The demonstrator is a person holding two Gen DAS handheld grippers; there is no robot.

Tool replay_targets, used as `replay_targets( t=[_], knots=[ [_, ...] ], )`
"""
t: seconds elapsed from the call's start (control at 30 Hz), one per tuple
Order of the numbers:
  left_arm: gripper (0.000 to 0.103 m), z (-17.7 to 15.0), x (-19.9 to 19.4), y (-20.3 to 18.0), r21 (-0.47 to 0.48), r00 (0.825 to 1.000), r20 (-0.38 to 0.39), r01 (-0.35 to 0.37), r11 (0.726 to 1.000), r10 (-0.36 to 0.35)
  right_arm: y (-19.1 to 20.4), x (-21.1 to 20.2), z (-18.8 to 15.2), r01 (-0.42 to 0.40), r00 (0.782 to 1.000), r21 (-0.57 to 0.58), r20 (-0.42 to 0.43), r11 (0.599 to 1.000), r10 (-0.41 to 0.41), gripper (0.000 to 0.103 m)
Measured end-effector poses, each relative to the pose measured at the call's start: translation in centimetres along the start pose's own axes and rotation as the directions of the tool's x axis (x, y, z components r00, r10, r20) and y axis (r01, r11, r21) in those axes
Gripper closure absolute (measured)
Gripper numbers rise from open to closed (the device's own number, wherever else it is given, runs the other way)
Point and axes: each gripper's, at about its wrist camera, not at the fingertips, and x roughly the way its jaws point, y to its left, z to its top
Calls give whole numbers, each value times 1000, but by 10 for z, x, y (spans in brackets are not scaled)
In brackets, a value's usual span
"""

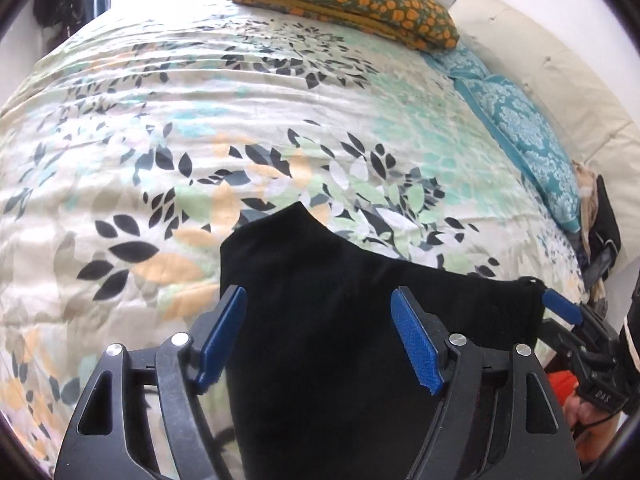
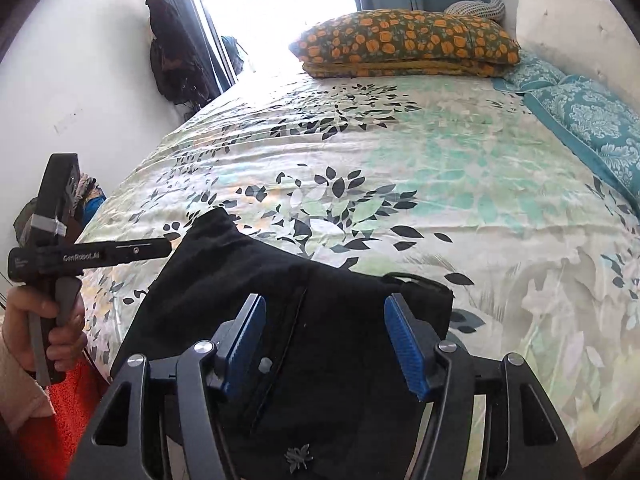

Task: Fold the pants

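Left wrist view: black pants (image 1: 320,300) on a floral bedspread (image 1: 200,120); left gripper (image 1: 320,340) and right gripper (image 2: 332,344) both hover released.

daylight bright | window (image 2: 272,4) blown out, glare | fisheye edges curved, dark corners | focus sharp

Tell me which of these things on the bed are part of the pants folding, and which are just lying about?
Part of the job:
black pants
left gripper, open
right gripper, open
floral bedspread, the work surface

Just lying about:
orange flowered pillow
teal patterned pillow
dark clothes hanging on the wall
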Motion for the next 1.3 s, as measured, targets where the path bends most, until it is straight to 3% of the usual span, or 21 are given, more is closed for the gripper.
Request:
replay_targets(
  t=[0.07, 0.13, 0.2, 0.3, 0.47, 0.6, 0.77, 0.9, 0.97, 1.0, 1.07, 1.17, 1.23, 1.3],
  knots=[
    [26, 15, 33, -2, 46, 996, -62, -65, 997, 67, -6, 26, -4, 7, 998, 14, -65, 1000, -6, 39],
    [26, 25, 55, 2, 56, 981, -56, -181, 982, 184, -13, 43, -14, 23, 993, 25, -120, 999, -20, 39],
    [24, 35, 72, 23, -24, 983, -80, -166, 986, 163, -15, 45, -22, 22, 993, 27, -120, 999, -19, 39],
    [24, 42, 80, 47, -150, 979, -81, -197, 969, 186, -11, 44, -24, 38, 992, -12, -123, 999, -39, 39],
    [26, 48, 48, 56, -198, 977, -11, -209, 958, 211, -22, 26, -26, -27, 998, 50, -64, 998, 30, 39],
    [26, 34, -1, 43, -129, 981, 67, -173, 976, 182, -34, -15, -17, -68, 997, 133, 45, 989, 63, 39],
    [26, -25, -43, -2, -1, 997, 60, -55, 998, 55, -15, -48, -24, -93, 996, 105, 27, 990, 91, 39],
    [25, -91, -39, -40, 102, 998, -55, 45, 994, -40, 19, -45, -57, -110, 989, 48, -91, 993, 114, 39],
    [26, -118, -24, -49, 143, 993, -113, 40, 989, -24, 19, -26, -81, -74, 973, 79, -215, 994, 89, 39],
    [26, -127, -23, -52, 171, 995, -101, 15, 985, 2, 16, -21, -90, -72, 964, 99, -247, 992, 95, 42],
    [26, -132, -34, -60, 211, 997, -75, -11, 978, 27, 15, -31, -91, -70, 969, 108, -230, 992, 94, 45],
    [25, -125, -64, -66, 180, 999, -17, 36, 983, -33, 24, -59, -84, -33, 988, 58, -151, 998, 41, 45],
    [24, -123, -73, -70, 177, 999, 27, 25, 984, -30, 28, -69, -84, -24, 994, 40, -105, 999, 28, 44],
    [20, -123, -62, -70, 176, 1000, 15, 13, 984, -16, 27, -58, -90, -1, 992, 36, -128, 999, 5, 38]
  ],
)
